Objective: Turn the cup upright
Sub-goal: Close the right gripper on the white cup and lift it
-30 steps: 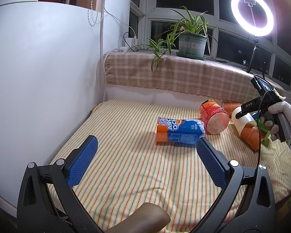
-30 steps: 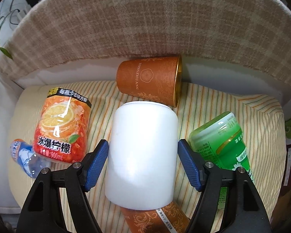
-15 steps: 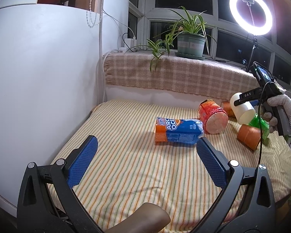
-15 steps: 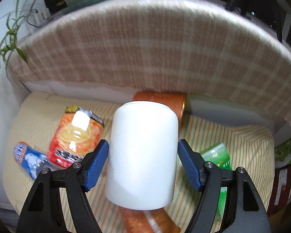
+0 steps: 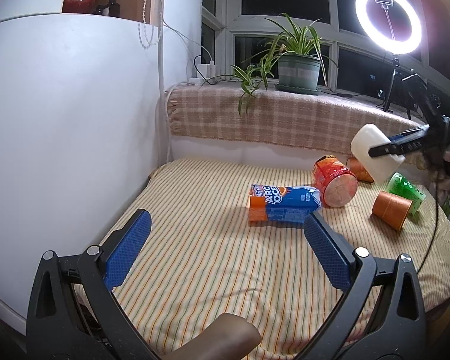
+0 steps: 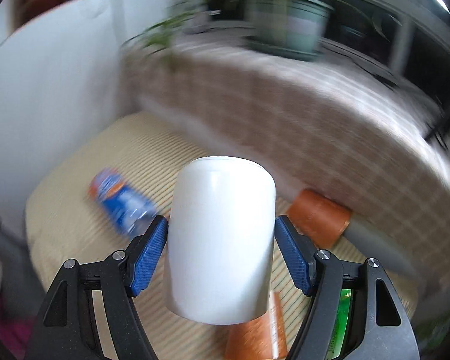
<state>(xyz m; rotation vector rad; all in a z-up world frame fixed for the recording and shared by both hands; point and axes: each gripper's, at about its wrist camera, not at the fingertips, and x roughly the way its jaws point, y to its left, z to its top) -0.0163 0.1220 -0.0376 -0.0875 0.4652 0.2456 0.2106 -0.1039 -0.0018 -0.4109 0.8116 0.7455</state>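
Lifted higher, white cup (image 6: 220,240) (tilted) in right tool (image 6: 221,253).

Right tongs (image 6: 221,250) clamp white cup (image 6: 220,240) mid-air; blurred blue bottle (image 6: 121,205) left, orange cup (image 6: 319,217) right.

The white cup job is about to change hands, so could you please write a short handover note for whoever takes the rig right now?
Right gripper: shut on the white cup, which it holds in the air above the striped mat, tilted, near the green bottle and the orange tubes.
Left gripper: open, holding nothing, low over the near part of the mat.
Done: cup grasped and lifted off the mat.
Left: finish turning it upright, set it on a bare stretch of mat, release. The right wrist view is blurred, so I cannot tell which end is the cup's mouth.
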